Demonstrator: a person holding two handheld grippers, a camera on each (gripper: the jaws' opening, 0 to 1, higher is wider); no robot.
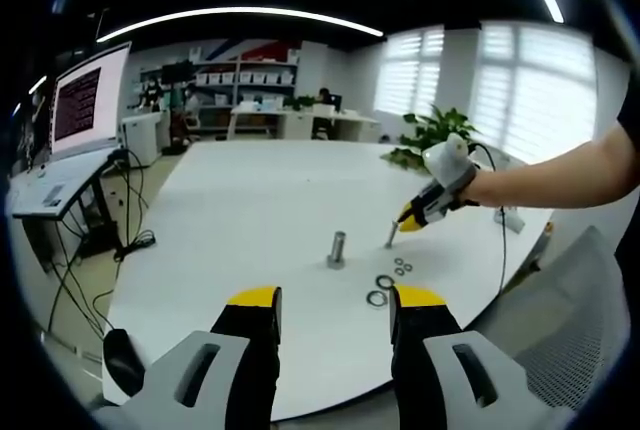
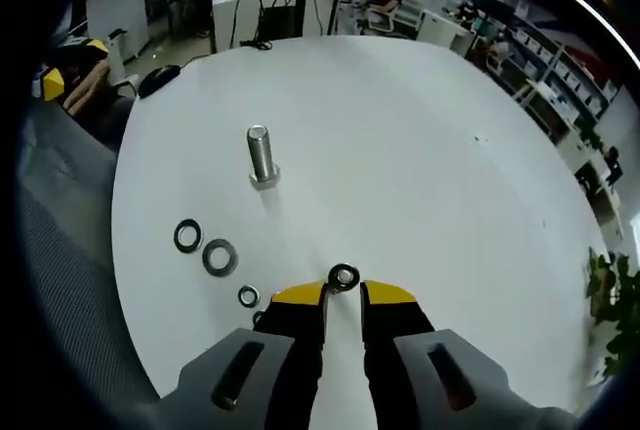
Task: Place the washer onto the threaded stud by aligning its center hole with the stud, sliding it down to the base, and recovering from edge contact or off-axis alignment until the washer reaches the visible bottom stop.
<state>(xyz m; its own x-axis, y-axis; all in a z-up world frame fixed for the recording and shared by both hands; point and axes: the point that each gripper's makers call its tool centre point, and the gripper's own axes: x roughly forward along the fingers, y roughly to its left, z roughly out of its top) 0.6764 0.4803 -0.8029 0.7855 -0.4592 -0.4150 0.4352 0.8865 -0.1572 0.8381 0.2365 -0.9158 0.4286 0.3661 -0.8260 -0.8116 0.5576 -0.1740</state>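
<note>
My right gripper (image 2: 343,295) shows yellow tips over black jaws and pale grey housings, pinching a dark-rimmed silver washer (image 2: 343,275). The threaded stud (image 2: 260,156) gleams silver-grey on the plain white table (image 2: 420,150). Four loose washers (image 2: 219,256) lie dark grey with lighter metallic faces. My left gripper (image 1: 335,302) wears the same yellow, black and grey. In the left gripper view a laptop screen (image 1: 90,100) glows pink-white with dark text, a plant (image 1: 435,132) shows green leaves, and white blinds (image 1: 545,85) cover the bright windows.
</note>
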